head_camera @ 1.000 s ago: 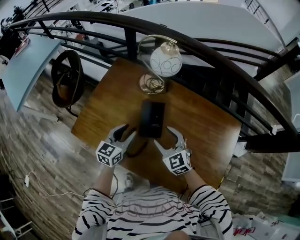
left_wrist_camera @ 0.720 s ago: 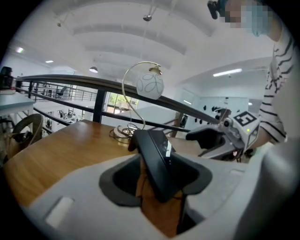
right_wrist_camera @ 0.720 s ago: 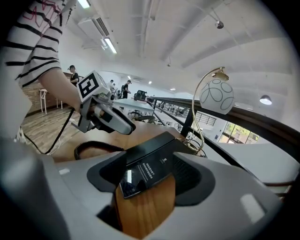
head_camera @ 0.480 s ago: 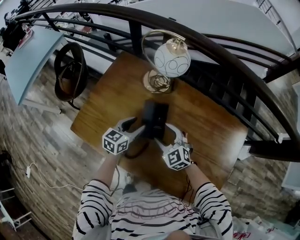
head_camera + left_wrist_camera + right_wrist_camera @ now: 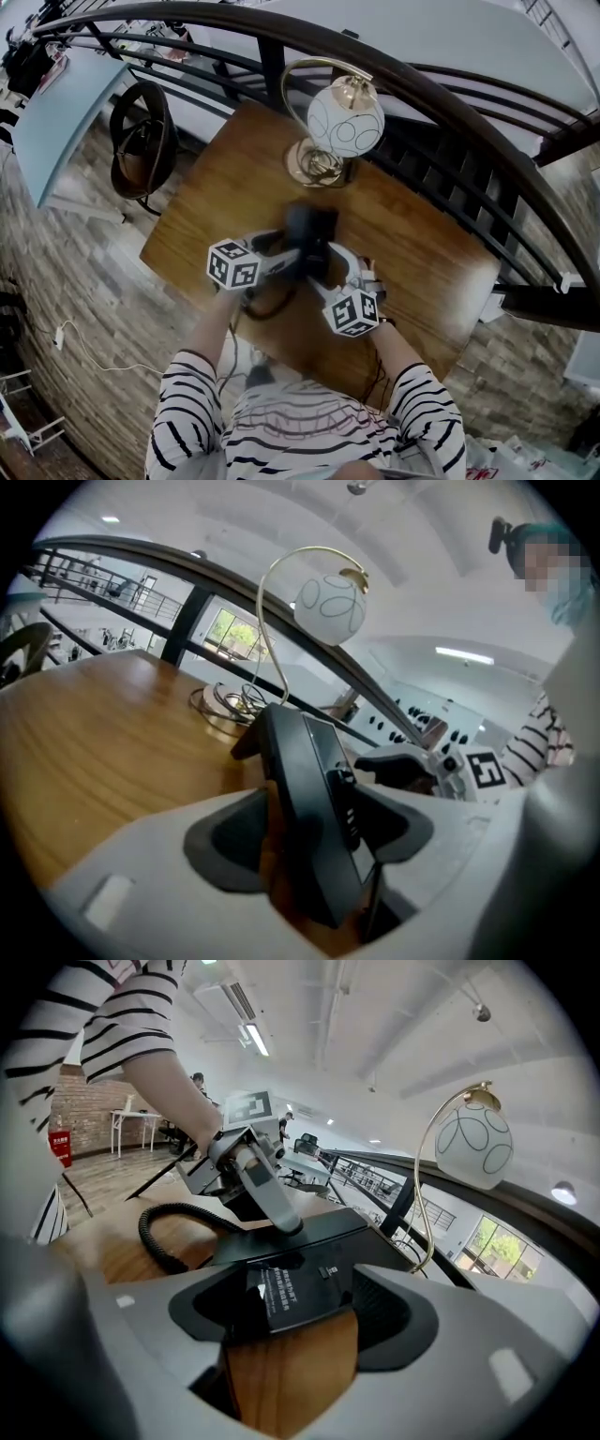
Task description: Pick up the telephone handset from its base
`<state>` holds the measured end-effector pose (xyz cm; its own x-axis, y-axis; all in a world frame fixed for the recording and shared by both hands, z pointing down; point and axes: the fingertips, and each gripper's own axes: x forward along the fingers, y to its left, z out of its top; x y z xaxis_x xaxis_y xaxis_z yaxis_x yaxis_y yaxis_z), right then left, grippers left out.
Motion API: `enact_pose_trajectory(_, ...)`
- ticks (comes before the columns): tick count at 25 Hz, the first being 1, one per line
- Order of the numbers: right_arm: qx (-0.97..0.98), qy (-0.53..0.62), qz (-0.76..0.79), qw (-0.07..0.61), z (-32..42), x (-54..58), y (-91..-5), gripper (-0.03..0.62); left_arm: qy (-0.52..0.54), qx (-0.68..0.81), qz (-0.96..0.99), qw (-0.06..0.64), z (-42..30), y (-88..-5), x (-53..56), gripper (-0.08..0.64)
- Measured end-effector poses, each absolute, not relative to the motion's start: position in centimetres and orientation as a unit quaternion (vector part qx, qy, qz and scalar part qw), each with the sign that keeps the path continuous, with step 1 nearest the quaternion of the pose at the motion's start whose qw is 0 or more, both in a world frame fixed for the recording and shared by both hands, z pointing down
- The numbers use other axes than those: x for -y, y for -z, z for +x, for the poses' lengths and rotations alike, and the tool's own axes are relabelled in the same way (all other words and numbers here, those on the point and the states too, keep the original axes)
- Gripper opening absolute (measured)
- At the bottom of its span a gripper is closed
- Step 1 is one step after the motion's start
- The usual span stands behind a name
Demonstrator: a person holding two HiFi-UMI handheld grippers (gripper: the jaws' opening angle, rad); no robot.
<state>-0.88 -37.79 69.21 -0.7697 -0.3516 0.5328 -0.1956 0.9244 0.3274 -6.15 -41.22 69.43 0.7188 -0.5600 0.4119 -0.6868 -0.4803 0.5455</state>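
While jaws of both spread wider, step in hand looks like approach, no grip yet: left hand-held gripper [image 5: 311, 836] straddles black telephone [image 5: 311, 234], pads not pressing; right hand-held gripper [image 5: 300, 1312] also apart, phone's near corner between pads. Telephone lies mid-table [image 5: 211, 192], near side of globe lamp [image 5: 345, 117], coiled cord [image 5: 164, 1232] at near left. Handset seemingly on base, outline unclear. Next: centre on handset alone, close, lift clear, mind cord. No containers in view

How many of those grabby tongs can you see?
2. The left tongs are at the black telephone's left side. The right tongs are at its near right corner. Both are opening, with the telephone between their jaws. None look hidden.
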Motion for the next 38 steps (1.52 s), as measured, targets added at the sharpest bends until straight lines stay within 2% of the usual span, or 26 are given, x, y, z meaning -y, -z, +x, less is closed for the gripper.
enact_pose_trajectory(4,0.931,0.129,0.144,0.310,-1.2,38.1,-69.7,0.341,-0.089,0.349,0.852,0.379,-5.6,-69.8,41.6,0.277)
enact_pose_trajectory(8,0.932,0.129,0.144,0.308,-1.1,38.4,-70.1,0.350,-0.078,0.350,0.842,0.404,-5.9,-70.2,42.1,0.164)
enact_pose_trajectory(16,0.931,0.126,0.146,0.311,-1.1,38.4,-70.0,0.350,-0.078,0.330,0.835,0.433,-6.2,-69.8,41.8,0.109)
enact_pose_trajectory(25,0.929,0.121,0.149,0.316,-0.9,38.4,-70.1,0.348,-0.035,0.319,0.818,0.478,-6.2,-68.6,41.5,0.094)
enact_pose_trajectory(34,0.927,0.111,0.158,0.320,-0.6,38.1,-70.2,0.348,0.003,0.329,0.827,0.457,-5.8,-66.5,40.9,0.074)
enact_pose_trajectory(38,0.935,0.066,0.177,0.300,-0.2,38.0,-69.4,0.351,0.022,0.337,0.828,0.448,-6.1,-65.2,40.4,0.074)
